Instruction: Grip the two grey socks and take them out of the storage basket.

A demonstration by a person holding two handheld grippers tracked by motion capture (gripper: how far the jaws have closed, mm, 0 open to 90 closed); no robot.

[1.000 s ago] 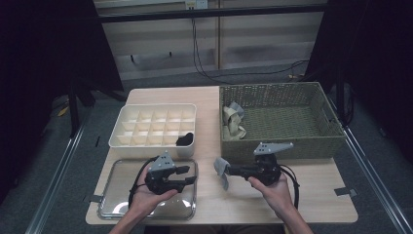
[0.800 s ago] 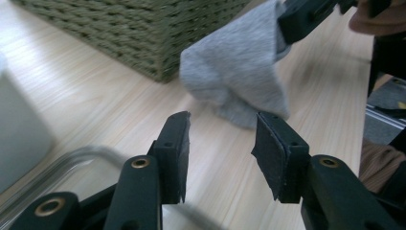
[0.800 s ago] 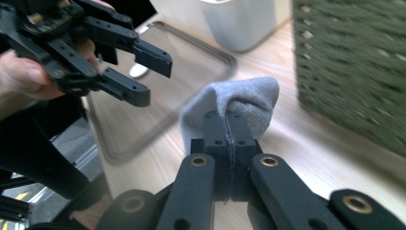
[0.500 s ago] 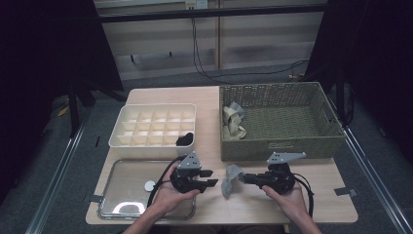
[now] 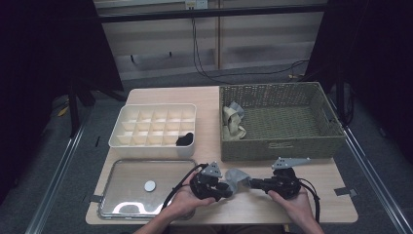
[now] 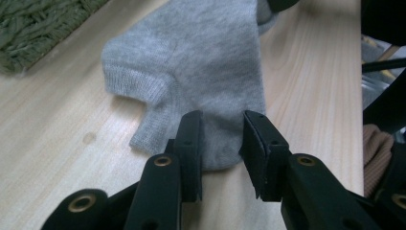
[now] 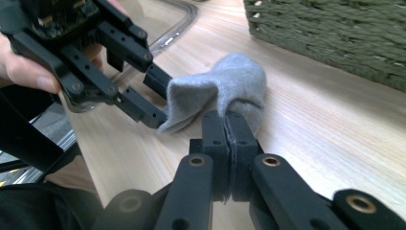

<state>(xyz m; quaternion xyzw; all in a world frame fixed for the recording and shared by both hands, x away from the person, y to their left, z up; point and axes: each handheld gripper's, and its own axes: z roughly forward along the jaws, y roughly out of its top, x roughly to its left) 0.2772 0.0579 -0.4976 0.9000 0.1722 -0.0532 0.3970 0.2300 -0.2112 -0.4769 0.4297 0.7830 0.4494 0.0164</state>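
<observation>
A grey sock (image 5: pixel 237 178) lies on the wooden table (image 5: pixel 321 204) near its front edge, between my two grippers. My right gripper (image 5: pixel 251 183) comes in from the right and is shut on one end of the sock (image 7: pixel 230 81), its jaws (image 7: pixel 225 122) pressed together on the fabric. My left gripper (image 5: pixel 229 187) reaches in from the left. Its jaws (image 6: pixel 222 127) have just been closing and straddle the sock's other end (image 6: pixel 201 72), still with a gap. In the right gripper view the left gripper (image 7: pixel 160 98) stands around the sock's folded edge.
A white compartment box (image 5: pixel 122 139) holds a dark item (image 5: pixel 185 139) in one cell. A metal tray (image 5: pixel 122 204) with a small round disc (image 5: pixel 150 185) lies at the front left. A green woven basket (image 5: pixel 311 146) at the right holds beige cloth (image 5: pixel 234 122).
Both hands have shifted right and lower. The left gripper has come from over the tray up to the sock, its jaws narrowing around the sock's end. The sock now rests on the table.
</observation>
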